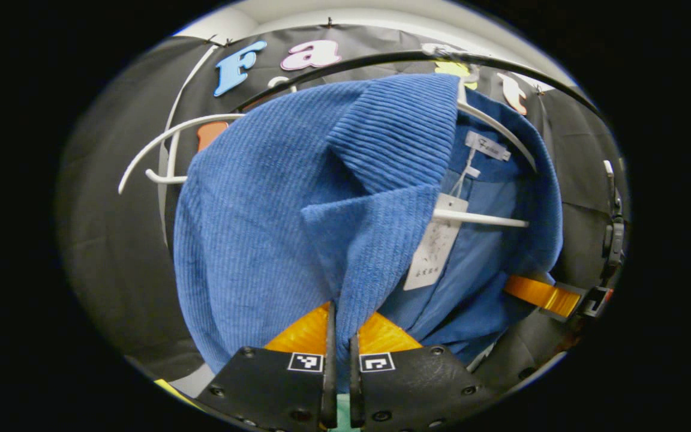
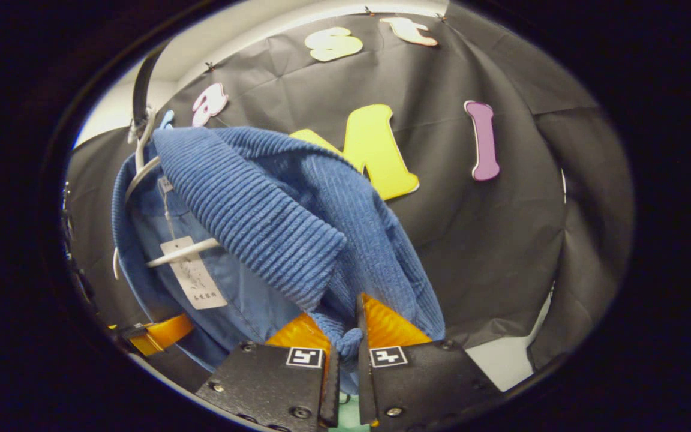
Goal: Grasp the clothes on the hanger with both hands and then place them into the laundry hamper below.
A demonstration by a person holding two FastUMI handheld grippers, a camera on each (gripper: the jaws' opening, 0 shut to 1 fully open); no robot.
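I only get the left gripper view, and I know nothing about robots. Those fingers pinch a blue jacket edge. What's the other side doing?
Observer: In the right gripper view, the right gripper is shut on the blue corduroy jacket's other front edge.
Operator: Is it off the hanger?
Observer: No, the white hanger there is inside the collar, hooked on the dark rail.
Operator: Anything beside it?
Observer: Bare black cloth wall.

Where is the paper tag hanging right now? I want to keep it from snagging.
In the left gripper view the paper tag hangs inside the open blue jacket, just under the white hanger bar, right of the left gripper.
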